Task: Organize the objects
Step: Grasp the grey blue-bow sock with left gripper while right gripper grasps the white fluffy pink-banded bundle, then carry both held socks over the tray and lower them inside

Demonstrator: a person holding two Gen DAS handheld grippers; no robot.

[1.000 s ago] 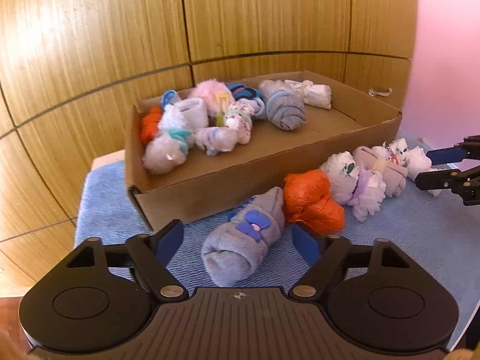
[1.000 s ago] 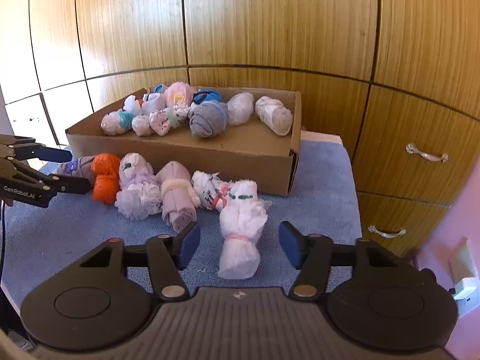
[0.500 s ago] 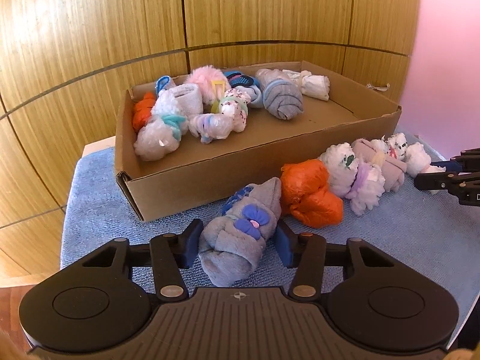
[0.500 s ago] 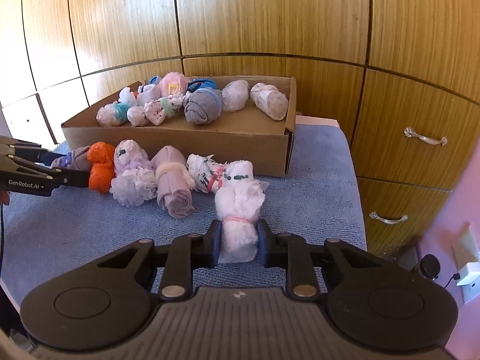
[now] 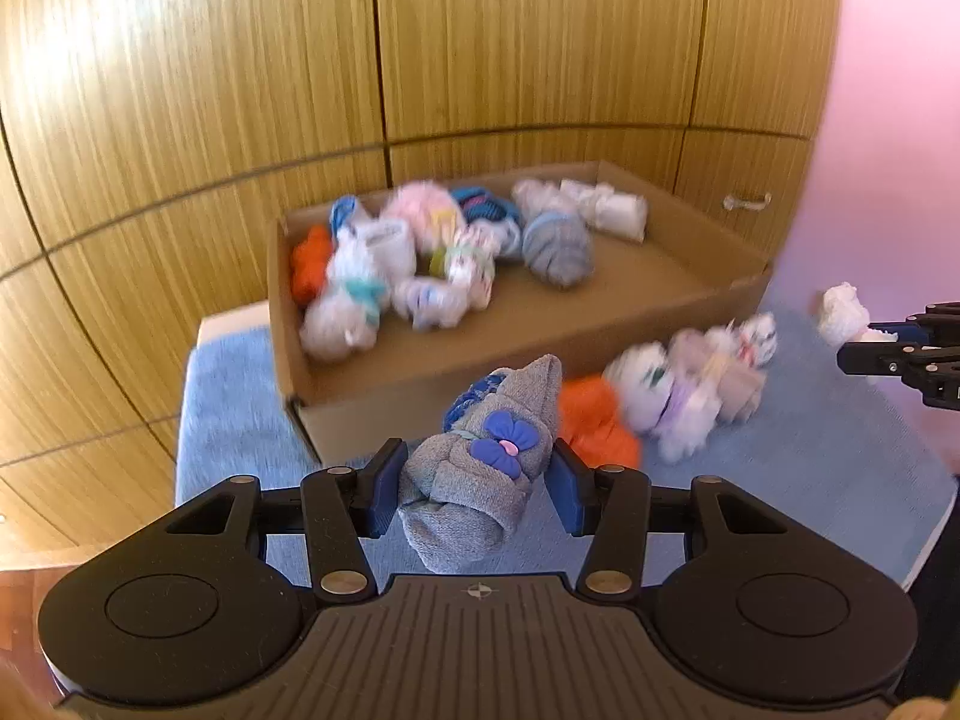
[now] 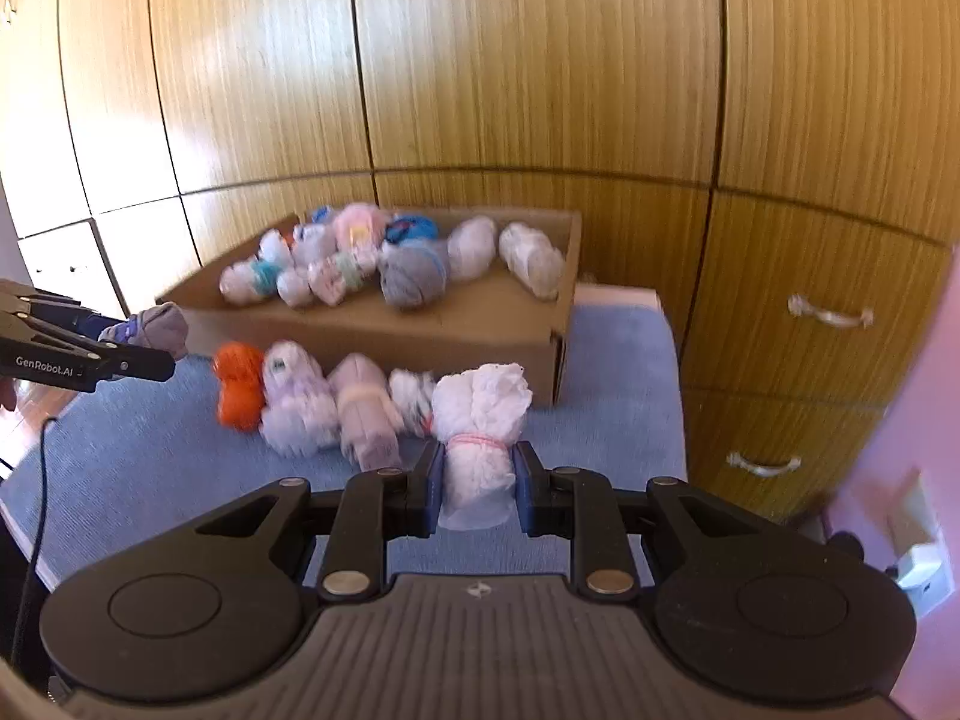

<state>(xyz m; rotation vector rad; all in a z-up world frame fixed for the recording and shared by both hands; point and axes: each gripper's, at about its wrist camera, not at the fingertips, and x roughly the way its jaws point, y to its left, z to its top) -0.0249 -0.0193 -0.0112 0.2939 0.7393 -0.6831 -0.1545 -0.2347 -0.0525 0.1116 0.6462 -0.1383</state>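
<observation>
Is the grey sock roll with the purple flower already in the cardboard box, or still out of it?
Out. The grey sock roll sits clamped in the left gripper, in front of the cardboard box wall.

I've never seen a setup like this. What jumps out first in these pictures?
Two handheld grippers, each clamped on a rolled sock: the left gripper holds a grey sock roll with a purple flower, the right gripper a white sock roll. Behind them, a cardboard box full of colourful sock rolls sits on a blue towel.

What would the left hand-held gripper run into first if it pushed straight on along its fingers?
Probably the near wall of the cardboard box, just beyond the grey sock roll that the left hand-held gripper holds; depth is hard to judge.
</observation>
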